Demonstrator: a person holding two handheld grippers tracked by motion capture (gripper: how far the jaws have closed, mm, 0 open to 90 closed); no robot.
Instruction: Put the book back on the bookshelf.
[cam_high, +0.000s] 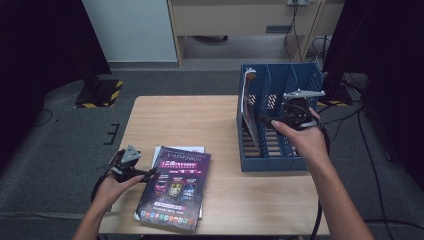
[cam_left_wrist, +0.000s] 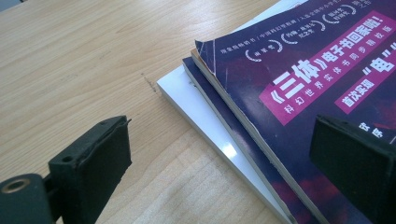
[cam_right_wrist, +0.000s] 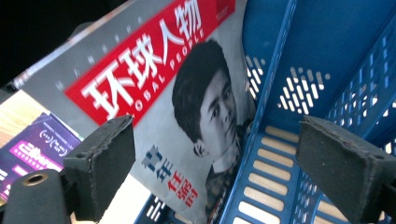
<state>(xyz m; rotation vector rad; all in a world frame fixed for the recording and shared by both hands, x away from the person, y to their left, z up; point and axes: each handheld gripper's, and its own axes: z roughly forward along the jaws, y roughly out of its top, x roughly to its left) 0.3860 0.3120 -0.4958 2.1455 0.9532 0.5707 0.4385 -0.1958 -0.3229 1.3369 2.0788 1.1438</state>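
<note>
One magazine (cam_high: 248, 100) stands in the blue rack (cam_high: 300, 162); left of the rack, the books (cam_high: 175, 187) wait. Both claws, left (cam_high: 150, 173) and right (cam_high: 267, 120), are open, empty.

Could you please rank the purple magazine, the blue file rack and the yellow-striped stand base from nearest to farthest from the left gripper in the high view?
From the left gripper:
1. Purple magazine, right beside the jaws, on the stack at the table's front.
2. Yellow-striped stand base, on the floor beyond the table's far left corner.
3. Blue file rack, across the table on its right side.
</note>
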